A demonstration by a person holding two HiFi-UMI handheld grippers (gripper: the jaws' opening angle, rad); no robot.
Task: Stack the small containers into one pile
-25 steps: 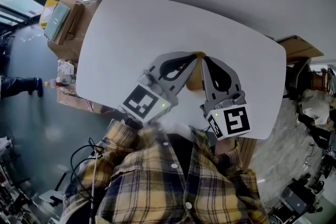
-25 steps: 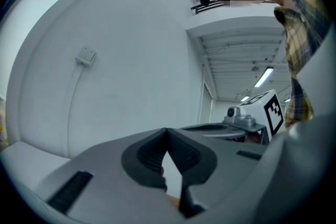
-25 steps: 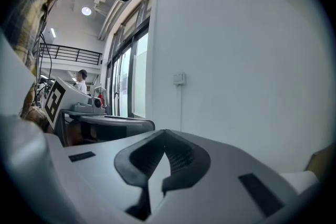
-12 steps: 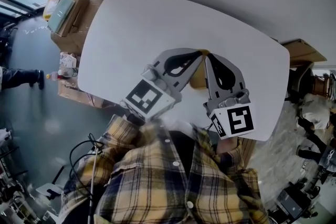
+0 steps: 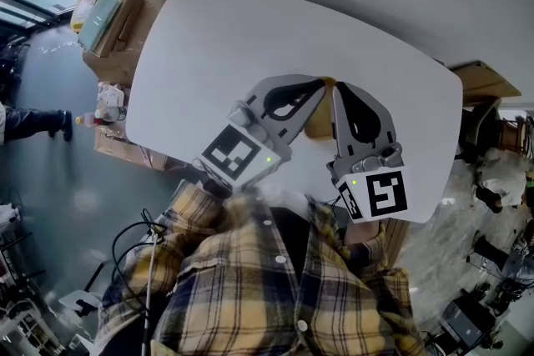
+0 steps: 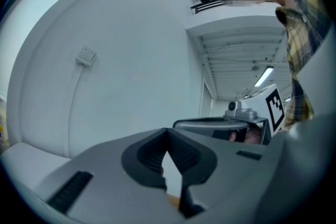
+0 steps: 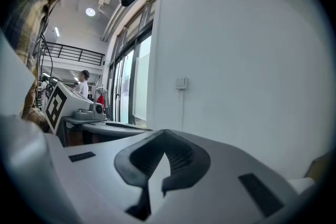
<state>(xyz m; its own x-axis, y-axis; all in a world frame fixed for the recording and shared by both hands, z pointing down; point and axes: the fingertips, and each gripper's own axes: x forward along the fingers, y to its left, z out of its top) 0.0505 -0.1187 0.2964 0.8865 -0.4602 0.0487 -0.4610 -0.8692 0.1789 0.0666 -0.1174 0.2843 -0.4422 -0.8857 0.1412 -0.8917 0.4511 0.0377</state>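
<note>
**A:** Fingers, quick?

**B:** On my feed the left gripper (image 5: 317, 85) has its fingers (image 6: 144, 155) pressed together at the tips. Nothing is between them, just white wall (image 6: 131, 60) through the small gap. The right gripper (image 5: 340, 88) is the same: fingers (image 7: 137, 157) together, empty.

**A:** Where are they?

**B:** Both are over the near right part of the white bench (image 5: 217, 37). They point toward the far side, about level, and their tips nearly meet.

**A:** Containers?

**B:** I only get a tan thing (image 5: 317, 122) on the bench, under and between the two grippers and mostly covered. I can't tell if it's one container or a pile. A sliver of tan also shows low in the left gripper view.

**A:** Is either gripper touching it?

**B:** Can't tell from here.

**A:** Anything else?

**B:** There are cardboard boxes (image 5: 104, 12) off the bench's far left end. The person's plaid shirt (image 5: 250, 288) is at the near edge.
</note>
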